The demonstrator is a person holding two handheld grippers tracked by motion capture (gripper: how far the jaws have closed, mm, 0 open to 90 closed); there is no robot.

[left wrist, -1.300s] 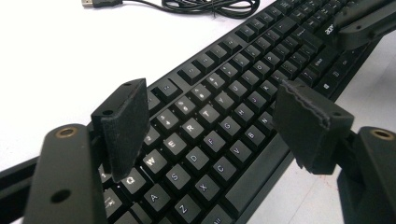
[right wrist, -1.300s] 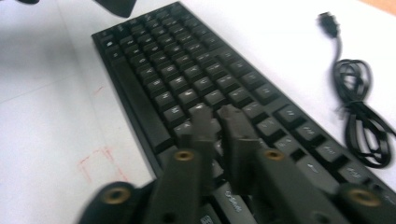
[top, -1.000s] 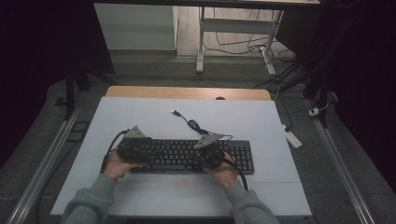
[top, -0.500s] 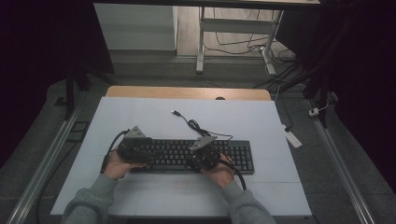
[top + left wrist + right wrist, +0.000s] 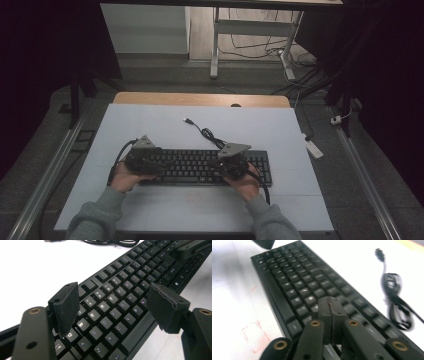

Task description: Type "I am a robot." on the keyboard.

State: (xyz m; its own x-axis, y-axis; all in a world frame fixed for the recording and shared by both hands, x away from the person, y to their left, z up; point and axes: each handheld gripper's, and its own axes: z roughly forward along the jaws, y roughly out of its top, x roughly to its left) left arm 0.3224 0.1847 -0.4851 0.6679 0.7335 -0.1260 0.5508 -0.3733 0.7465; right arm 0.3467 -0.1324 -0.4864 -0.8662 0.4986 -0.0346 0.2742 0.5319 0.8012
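White covering spreads over the counter (image 5: 150,125), with a strip of bare wood along its far edge. A black keyboard (image 5: 200,167) lies across the near middle of the counter, its long side toward the person. Its black cable (image 5: 207,134) runs in a loose bundle from the back edge toward the far side and ends in a plug lying on the white surface.

The left hand-held gripper (image 5: 113,307) hovers over the keyboard's left end, jaws spread wide apart above the letter keys with nothing between them. The right hand-held gripper (image 5: 330,305) sits over the right part of the keyboard, jaws pressed together with no gap, their tips low over the keys; whether they touch a key cannot be told. Faint red marks show on the white surface near the keyboard's front edge.
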